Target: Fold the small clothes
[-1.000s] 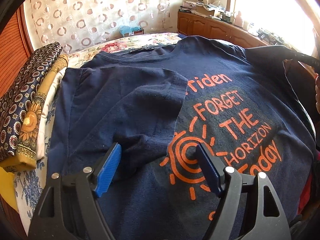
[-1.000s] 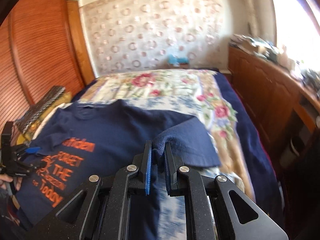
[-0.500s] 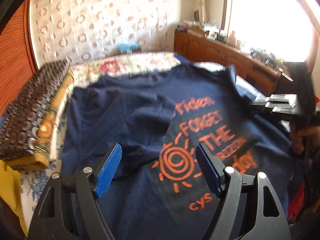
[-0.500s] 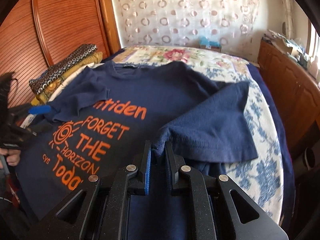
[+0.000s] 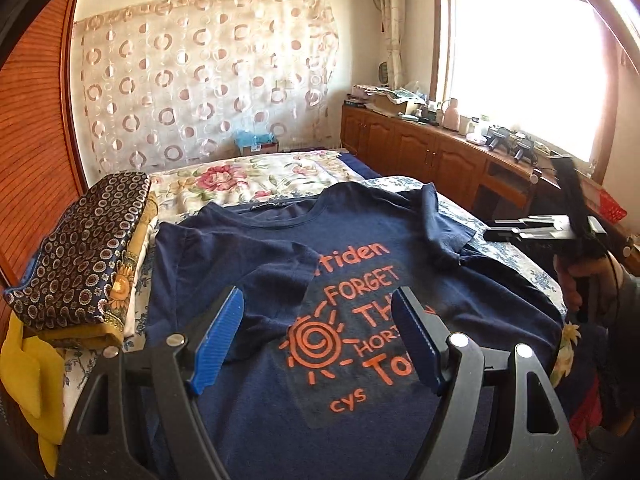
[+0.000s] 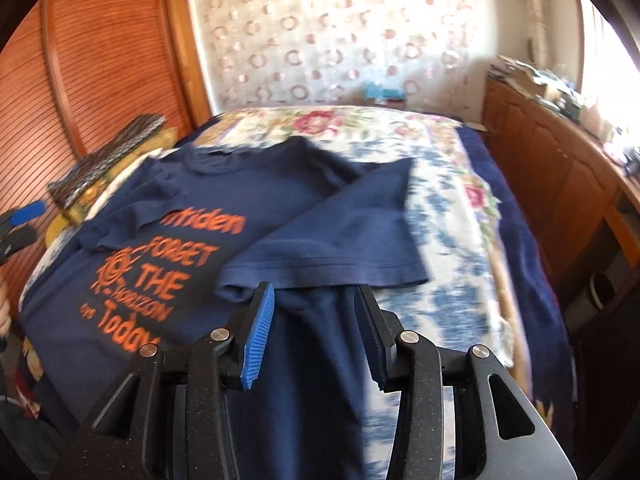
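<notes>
Fingers of the right gripper, clamped on the sleeve a second ago, are opening; the sleeve now lies released just beyond their ribbed blue pads. Left gripper hangs wide and empty, higher over the shirt than before. Soft navy knit, spread across the floral bedspread at frame centre, reads "FORGET THE HORIZON Today" in orange beside a spiral sun.

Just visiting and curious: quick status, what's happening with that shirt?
Left tongs open, empty above navy T-shirt. Right tongs opening over its sleeve. Folded stack beside, nothing blocking.
</notes>
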